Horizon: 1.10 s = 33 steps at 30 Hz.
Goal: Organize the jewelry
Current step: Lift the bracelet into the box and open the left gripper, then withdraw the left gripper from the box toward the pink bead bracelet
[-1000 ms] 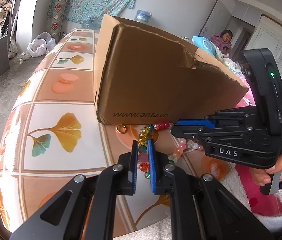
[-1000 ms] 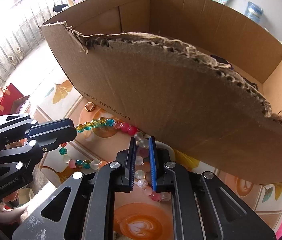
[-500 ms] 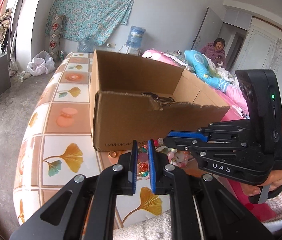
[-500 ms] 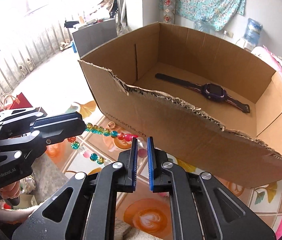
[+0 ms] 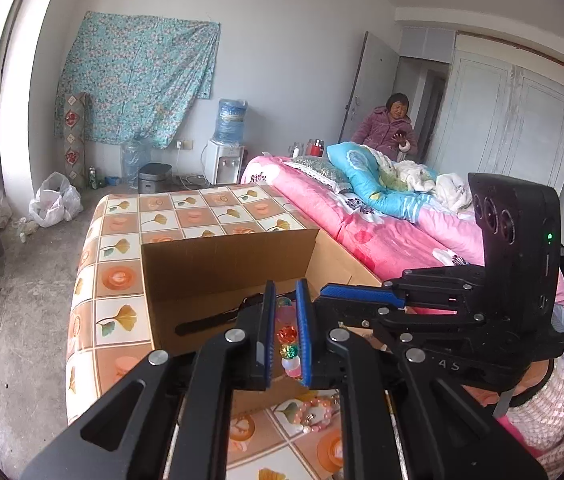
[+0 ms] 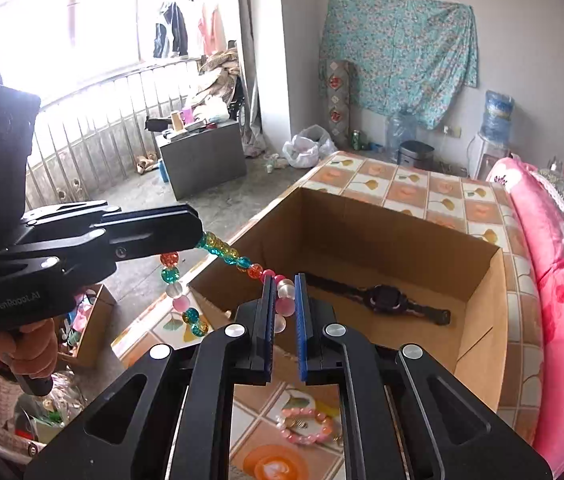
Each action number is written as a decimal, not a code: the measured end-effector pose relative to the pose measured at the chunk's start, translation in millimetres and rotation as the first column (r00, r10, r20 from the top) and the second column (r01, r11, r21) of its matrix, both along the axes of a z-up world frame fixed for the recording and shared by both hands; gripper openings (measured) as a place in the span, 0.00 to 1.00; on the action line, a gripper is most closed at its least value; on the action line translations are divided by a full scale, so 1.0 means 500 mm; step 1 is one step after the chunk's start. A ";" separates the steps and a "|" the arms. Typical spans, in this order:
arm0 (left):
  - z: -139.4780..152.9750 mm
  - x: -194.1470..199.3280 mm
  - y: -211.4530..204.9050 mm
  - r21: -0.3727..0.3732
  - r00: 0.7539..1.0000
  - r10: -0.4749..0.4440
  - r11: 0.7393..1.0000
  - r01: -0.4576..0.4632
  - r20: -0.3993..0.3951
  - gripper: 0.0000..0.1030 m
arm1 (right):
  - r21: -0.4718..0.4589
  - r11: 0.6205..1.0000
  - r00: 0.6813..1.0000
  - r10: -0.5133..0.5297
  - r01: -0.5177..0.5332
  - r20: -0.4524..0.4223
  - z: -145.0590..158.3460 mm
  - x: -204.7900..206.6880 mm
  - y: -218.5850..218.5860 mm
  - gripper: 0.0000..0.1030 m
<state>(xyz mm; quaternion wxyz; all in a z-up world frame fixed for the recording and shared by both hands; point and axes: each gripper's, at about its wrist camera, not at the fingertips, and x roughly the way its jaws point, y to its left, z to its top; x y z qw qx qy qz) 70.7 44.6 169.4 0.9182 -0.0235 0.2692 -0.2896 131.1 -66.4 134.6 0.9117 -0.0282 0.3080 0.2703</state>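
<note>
Both pairs of fingers are clamped on one bead necklace (image 6: 217, 250): the left gripper (image 5: 285, 334) pinches its coloured beads, the right gripper (image 6: 284, 312) its pale pink ones. Between them the strand hangs in the air, a loop sagging below the left fingers. Just beyond the fingers sits a cardboard box (image 6: 478, 320) holding a watch (image 6: 386, 298); below them, a pink bracelet (image 6: 308, 426) lies on the desk (image 6: 414, 192).

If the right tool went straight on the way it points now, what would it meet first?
Probably the cardboard box. The right tool, shut on the bead necklace, points down over the box's torn near edge towards the floor where the watch lies. Depth is unclear, so it could be the floor or the watch itself.
</note>
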 end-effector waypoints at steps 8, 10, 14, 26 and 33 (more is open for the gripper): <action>-0.112 0.205 -0.040 0.156 0.963 0.044 0.988 -0.002 -0.267 0.09 | 0.028 1.000 0.930 0.019 -0.009 -0.368 -0.104 0.213 -0.016 0.07; -0.143 0.228 -0.043 0.201 0.948 0.069 0.980 -0.005 -0.311 0.10 | 0.014 1.000 0.896 0.027 -0.023 -0.443 -0.142 0.244 -0.003 0.07; -0.189 0.251 -0.041 0.265 0.920 0.090 0.964 0.016 -0.383 0.11 | -0.017 0.999 0.846 0.017 -0.030 -0.534 -0.190 0.276 0.020 0.08; -0.118 0.206 -0.008 0.250 0.967 0.133 0.965 -0.077 -0.218 0.28 | 0.093 0.995 0.886 0.015 0.032 -0.464 -0.141 0.234 -0.027 0.10; -0.060 0.084 0.058 0.120 0.989 0.129 0.986 -0.120 -0.067 0.39 | 0.187 0.982 0.970 0.049 -0.004 -0.237 -0.043 0.046 -0.116 0.14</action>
